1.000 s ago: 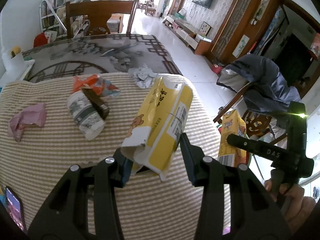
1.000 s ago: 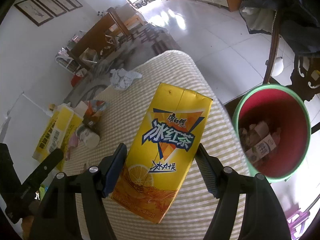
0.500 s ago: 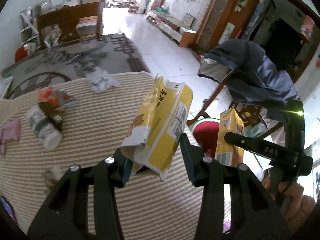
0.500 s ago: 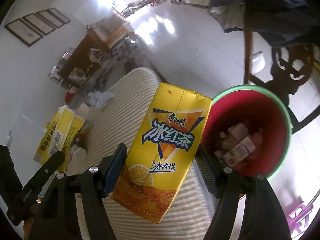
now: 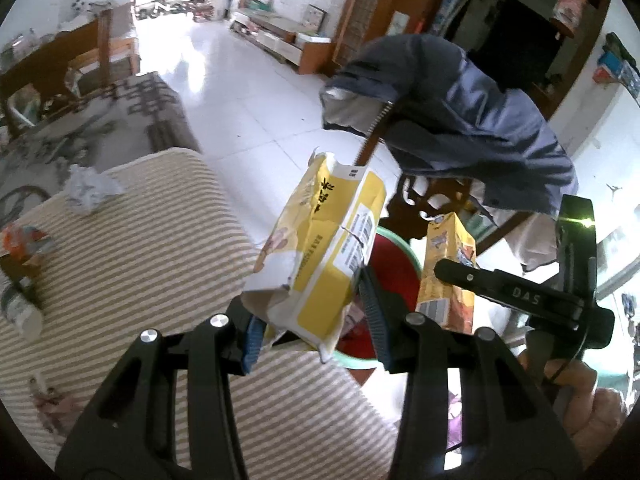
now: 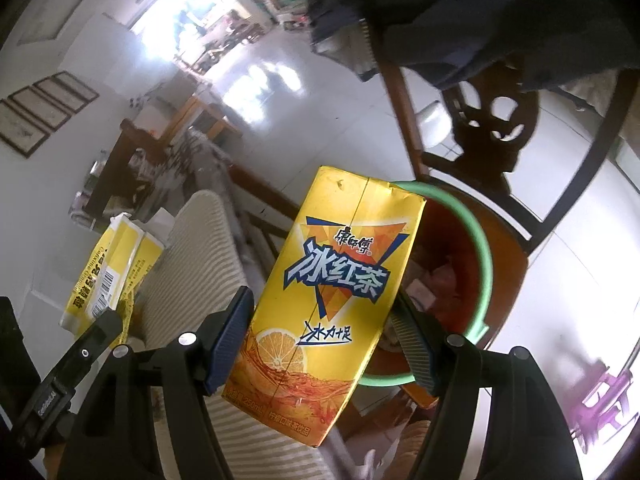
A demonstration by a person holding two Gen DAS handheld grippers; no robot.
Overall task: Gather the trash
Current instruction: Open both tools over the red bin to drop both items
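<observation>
Far left on the striped table (image 5: pixel 152 248) trash still waits: a torn orange wrapper (image 5: pixel 24 240), a rolled packet (image 5: pixel 18 306) at the edge of view, and a crumpled white paper (image 5: pixel 90 192) near the far end. Next comes the left hand-held gripper (image 5: pixel 316 320), closed on a torn yellow pack (image 5: pixel 320 252) whose long axis rises away from the jaws and tilts right, its lower end over the table's edge. Just right of it, below and beyond, shows the green rim of the red bin (image 6: pixel 486 256) on the floor beside a dark wooden chair (image 6: pixel 496 128) draped with a blue jacket (image 5: pixel 460 120). Furthest right, the right hand-held gripper (image 6: pixel 324 352) clamps a yellow tea carton (image 6: pixel 340 288) by its lower sides, long axis pointing forward and upward, its top corner overlapping the bin's near rim. By my reading the right hand is nearer the bin's mouth and the carton would drop in first; the pack has to travel further right to clear the table
</observation>
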